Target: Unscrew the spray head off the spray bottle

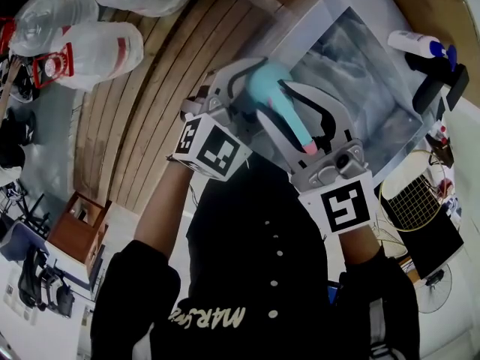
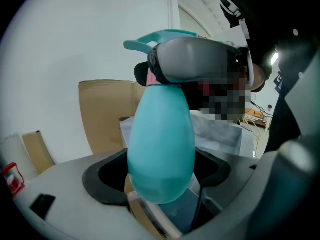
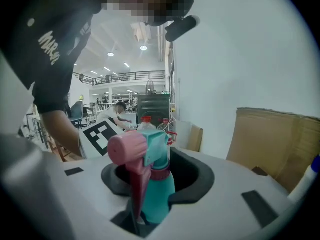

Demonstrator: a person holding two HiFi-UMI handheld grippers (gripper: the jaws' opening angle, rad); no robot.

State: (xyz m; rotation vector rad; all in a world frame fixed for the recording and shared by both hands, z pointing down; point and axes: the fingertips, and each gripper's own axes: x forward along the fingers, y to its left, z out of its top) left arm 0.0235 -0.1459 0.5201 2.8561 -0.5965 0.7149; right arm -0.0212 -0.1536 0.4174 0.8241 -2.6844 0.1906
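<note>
Head view: hands hold two grippers up in front of a dark shirt, over a white table (image 1: 319, 15) covered with clear plastic. A teal spray bottle (image 1: 279, 105) hangs in the air between them. The left gripper (image 1: 251, 88) grasps its fat body. The right gripper (image 1: 304, 122) reaches along the narrow end, where the pink tip of the spray head (image 1: 308, 148) shows near its base. A white bottle with a blue cap (image 1: 418, 44) lies at the table's far edge, well apart.

Left gripper view: the bottle's rounded body (image 2: 160, 144) fills the gap between the black pads (image 2: 107, 179), which press on it from both sides. The base faces the camera. Higher up, the other gripper's grey finger crosses the neck, and the teal top of the spray head (image 2: 160, 36) sticks out above it. Cardboard (image 2: 102, 114) stands behind, against a white wall.

Right gripper view: the jaws are clenched on the top of the bottle, at the pink collar (image 3: 160, 174) under the spray head (image 3: 150, 149). The pink trigger hangs down between them. The head is still on the bottle, nozzle pointing left.
</note>
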